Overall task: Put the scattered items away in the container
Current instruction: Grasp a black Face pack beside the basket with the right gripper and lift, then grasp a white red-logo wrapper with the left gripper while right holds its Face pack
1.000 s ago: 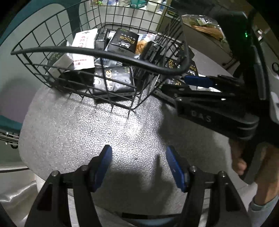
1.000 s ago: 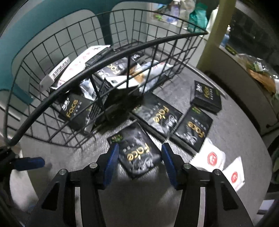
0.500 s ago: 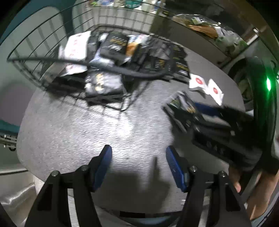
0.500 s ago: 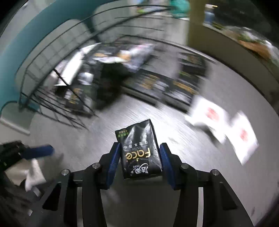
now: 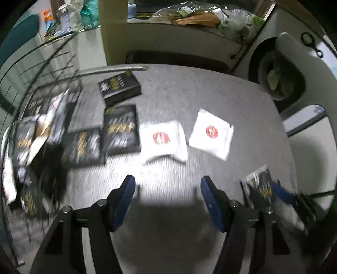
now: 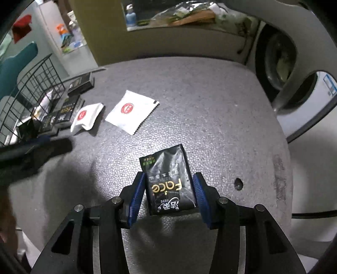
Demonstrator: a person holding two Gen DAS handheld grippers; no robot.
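Black tissue pack (image 6: 169, 186), earlier on the table, now between right gripper (image 6: 169, 197) pads.

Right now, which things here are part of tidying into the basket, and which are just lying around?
Part of the job:
black Face tissue pack in the right gripper
two white sachets
black packs on the table
wire basket

Just lying about:
blue bottle
bags on the counter

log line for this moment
left gripper: open, empty | right gripper: shut on black pack | on table: two white sachets, black packs | basket: part filled
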